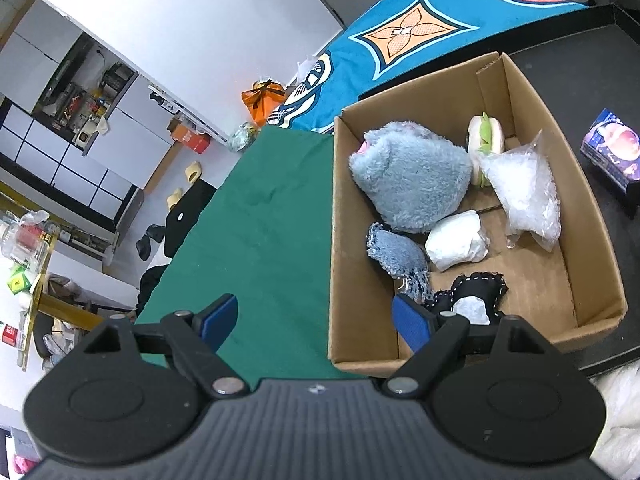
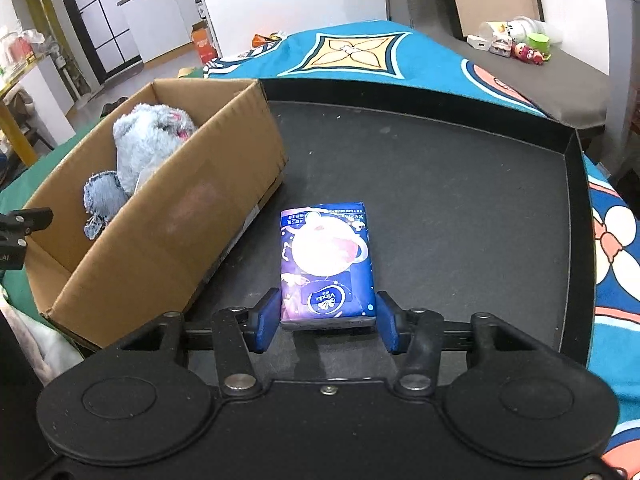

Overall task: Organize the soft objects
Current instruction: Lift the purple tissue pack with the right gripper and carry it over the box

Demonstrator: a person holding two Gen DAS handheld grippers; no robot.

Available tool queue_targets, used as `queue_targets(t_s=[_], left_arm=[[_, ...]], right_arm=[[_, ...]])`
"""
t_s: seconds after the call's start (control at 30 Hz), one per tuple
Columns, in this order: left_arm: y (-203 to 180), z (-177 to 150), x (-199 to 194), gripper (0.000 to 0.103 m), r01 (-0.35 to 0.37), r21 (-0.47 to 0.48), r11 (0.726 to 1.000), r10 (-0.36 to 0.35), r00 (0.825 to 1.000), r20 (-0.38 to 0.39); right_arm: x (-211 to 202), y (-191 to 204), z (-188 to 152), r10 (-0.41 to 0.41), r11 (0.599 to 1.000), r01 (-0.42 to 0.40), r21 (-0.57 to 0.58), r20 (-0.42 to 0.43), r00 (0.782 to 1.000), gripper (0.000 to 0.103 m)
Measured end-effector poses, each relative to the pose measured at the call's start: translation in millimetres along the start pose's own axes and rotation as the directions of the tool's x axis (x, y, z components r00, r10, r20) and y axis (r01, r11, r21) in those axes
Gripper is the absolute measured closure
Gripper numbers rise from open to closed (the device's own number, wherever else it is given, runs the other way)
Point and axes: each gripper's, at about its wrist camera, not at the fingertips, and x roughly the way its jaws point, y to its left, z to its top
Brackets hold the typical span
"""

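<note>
- Blue pads of the right gripper (image 2: 327, 322) sit on either side of the near end of the tissue pack (image 2: 327, 264); the jaws look clamped on it, the left pad touching, the right touching or nearly so.
- Only that near end is caught; the rest of the pack lies flat on the black tray (image 2: 460, 184), close to the tray's near edge and just right of the cardboard box (image 2: 168, 240).
- Risk: with so short a bite on a squashy, slick wrapper, the pack could sag, pivot or slide out when lifted, and drop back on the tray.
- Risk: the box's right wall stands between pack and goal; a low carry could catch that wall and shove the box.
- Over the box's near left corner the left gripper (image 1: 320, 322) hangs with jaws wide apart and nothing between them, 1 finger inside the box; it could block the drop.
- Inside are a fluffy blue plush (image 1: 412, 178), denim scrap (image 1: 398, 254) and plastic bag (image 1: 524, 194); free floor remains at the near right corner.
</note>
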Motion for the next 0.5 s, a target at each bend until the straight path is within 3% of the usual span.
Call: queue_targets(t_s=[0.5], left_arm=[[13.4, -5.7, -3.1, 0.020, 0.059, -0.063, 0.996, -0.058, 0.998, 0.028]], right_arm=[[-23.5, 9.4, -2.2, -0.078, 0.995, 0.080, -0.053, 0.038, 0.996, 0.054]])
